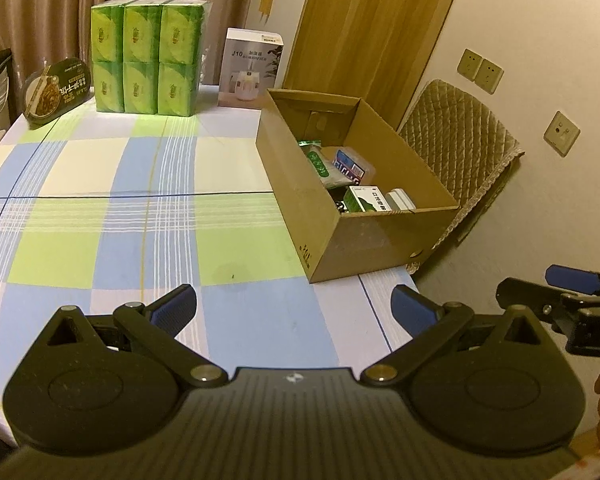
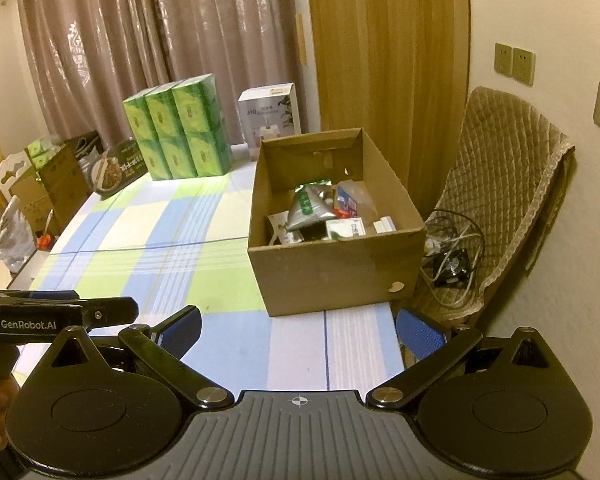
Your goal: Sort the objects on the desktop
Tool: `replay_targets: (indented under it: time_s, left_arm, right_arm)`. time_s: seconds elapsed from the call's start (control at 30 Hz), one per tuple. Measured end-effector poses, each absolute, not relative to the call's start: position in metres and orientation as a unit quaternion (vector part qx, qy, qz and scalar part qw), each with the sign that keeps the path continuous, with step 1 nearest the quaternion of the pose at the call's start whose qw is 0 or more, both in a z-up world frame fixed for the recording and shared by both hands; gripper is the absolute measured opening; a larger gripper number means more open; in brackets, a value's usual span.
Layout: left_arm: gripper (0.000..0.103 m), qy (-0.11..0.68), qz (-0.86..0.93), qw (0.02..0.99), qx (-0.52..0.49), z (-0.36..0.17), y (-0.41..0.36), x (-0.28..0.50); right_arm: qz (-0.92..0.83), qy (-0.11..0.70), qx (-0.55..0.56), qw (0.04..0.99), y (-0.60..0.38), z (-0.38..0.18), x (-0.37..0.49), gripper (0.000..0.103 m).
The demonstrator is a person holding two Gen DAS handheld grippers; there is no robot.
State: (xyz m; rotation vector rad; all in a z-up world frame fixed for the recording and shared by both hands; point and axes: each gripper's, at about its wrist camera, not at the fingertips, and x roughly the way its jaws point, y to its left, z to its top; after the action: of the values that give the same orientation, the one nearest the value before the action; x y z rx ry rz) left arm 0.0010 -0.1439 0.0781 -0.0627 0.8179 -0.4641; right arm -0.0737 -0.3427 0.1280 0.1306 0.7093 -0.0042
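Both the left gripper (image 1: pixel 294 304) and right gripper (image 2: pixel 298 330) hover with jaws spread, holding nothing; small packets already lie in the cardboard box (image 2: pixel 332 276) on the desk (image 1: pixel 140 216). Sorting looks nearly finished; any next move means reaching the far tissue pack (image 1: pixel 148 56).

- Left wrist view: looks forward and down over the near table edge, checked tablecloth (image 1: pixel 140 208) ahead of its fingers; cardboard box (image 1: pixel 364 236) beyond the right finger.
- Right wrist view: same heading, box straight ahead beyond both fingers.
- Shared: box, green tissue pack (image 2: pixel 180 132), curtains.
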Motion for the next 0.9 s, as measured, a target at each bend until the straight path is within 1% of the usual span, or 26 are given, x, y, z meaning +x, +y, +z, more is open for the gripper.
replay_targets:
  time_s: [0.9]
  left_arm:
    - [0.102, 0.403, -0.229, 0.886, -0.018, 0.0735, -0.1518, 0.0004]
  right_arm:
    - [-0.005, 0.35, 0.06, 0.935, -0.3445, 0.1284, -0.0686, 0.101]
